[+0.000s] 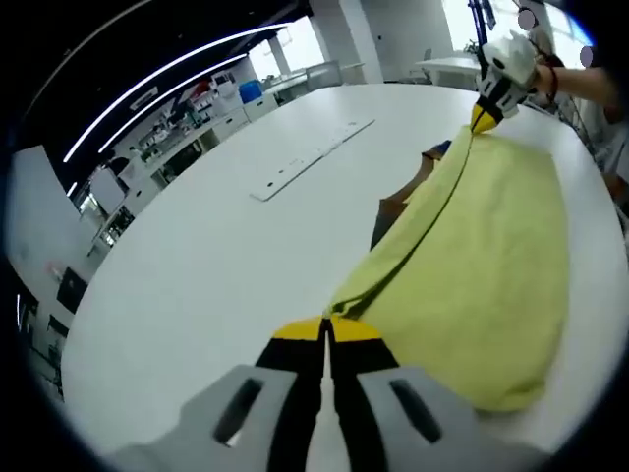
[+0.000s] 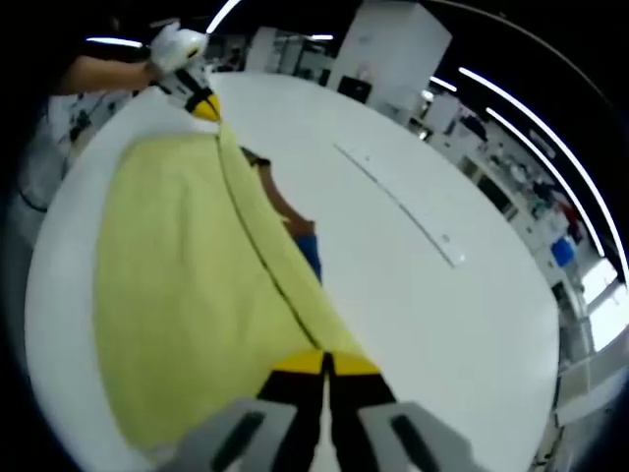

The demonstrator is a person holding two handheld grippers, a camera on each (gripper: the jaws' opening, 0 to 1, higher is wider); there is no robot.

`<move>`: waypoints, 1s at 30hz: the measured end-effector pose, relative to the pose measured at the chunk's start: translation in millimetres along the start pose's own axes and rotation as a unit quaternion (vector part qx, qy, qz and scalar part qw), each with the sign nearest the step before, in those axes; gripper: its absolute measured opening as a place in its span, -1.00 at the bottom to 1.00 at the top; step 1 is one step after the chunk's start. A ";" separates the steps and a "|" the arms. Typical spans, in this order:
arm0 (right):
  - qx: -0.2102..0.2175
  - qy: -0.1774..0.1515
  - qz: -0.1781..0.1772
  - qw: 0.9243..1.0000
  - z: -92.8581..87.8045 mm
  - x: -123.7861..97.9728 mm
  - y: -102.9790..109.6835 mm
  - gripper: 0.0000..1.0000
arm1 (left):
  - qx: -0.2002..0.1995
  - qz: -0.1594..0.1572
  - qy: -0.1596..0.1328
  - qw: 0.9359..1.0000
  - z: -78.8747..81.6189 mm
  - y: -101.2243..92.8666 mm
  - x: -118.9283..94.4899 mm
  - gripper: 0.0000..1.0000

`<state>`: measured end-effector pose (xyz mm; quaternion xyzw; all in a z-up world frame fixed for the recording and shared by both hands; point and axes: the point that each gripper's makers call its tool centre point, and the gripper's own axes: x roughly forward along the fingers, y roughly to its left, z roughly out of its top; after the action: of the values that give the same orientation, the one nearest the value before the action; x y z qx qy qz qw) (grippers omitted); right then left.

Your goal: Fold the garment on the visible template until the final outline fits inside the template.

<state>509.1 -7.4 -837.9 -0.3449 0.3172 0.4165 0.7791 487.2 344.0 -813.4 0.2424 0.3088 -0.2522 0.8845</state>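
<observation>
A yellow-green garment [image 1: 491,265] hangs stretched between my two grippers above the white table [image 1: 197,256]. My left gripper [image 1: 325,329] is shut on one corner of its top edge. The right gripper [image 1: 484,116] shows far off in the left gripper view, shut on the other corner. In the right gripper view my right gripper [image 2: 324,362] is shut on the garment [image 2: 187,285], and the left gripper [image 2: 203,105] pinches the far corner. Under the cloth lies a template [image 2: 295,231] with brown and blue parts, mostly hidden.
A long white strip [image 1: 310,157] lies flat on the table beyond the garment, seen too as the strip [image 2: 398,202]. A person's arm [image 2: 98,69] and gloved hand hold the far gripper. Shelves and desks stand past the table's edge.
</observation>
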 end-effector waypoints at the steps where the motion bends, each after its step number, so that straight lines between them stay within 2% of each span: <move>1: -0.003 0.002 0.002 1.000 -2.2 2.5 0.9 -0.98 | 0.001 -0.001 0.001 1.000 -0.9 -0.7 0.6 -1.00; 5: 0.003 -0.002 0.004 1.000 -0.4 5.0 -0.4 -0.90 | 0.017 -0.009 0.001 1.000 -1.4 -5.5 3.3 -1.00; 8: 0.003 -0.007 0.001 1.000 0.7 5.4 -3.2 -0.77 | 0.051 -0.015 0.003 0.999 -0.7 -8.5 4.8 -1.00; 12: 0.028 -0.014 0.020 0.999 1.4 8.3 -2.8 -0.82 | 0.080 -0.036 0.011 0.996 -7.6 -14.3 9.7 -0.91; 15: 0.048 -0.020 0.025 0.998 0.4 9.7 -6.8 -0.86 | 0.093 -0.032 0.023 0.995 -12.3 -13.5 14.0 -0.83; 18: 0.058 -0.021 0.026 0.998 0.9 10.4 -2.5 -1.00 | 0.090 -0.031 0.021 0.995 -10.3 -13.8 15.5 -0.84; 20: 0.055 -0.020 0.019 0.998 1.6 12.4 -4.5 -1.00 | 0.081 -0.030 0.021 0.996 -8.9 -13.1 17.1 -1.00; 26: 0.056 -0.020 0.011 0.998 2.3 11.6 -7.4 -1.00 | 0.054 -0.017 0.008 0.998 -4.0 -10.2 18.6 -1.00; 30: 0.059 -0.028 -0.013 0.998 8.7 9.9 -14.1 -1.00 | 0.041 -0.013 -0.002 0.999 -1.9 -6.2 17.0 -1.00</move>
<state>527.6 -2.0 -837.0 -0.2903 0.3148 0.3965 0.8121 494.3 335.3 -827.8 0.2739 0.2998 -0.2763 0.8711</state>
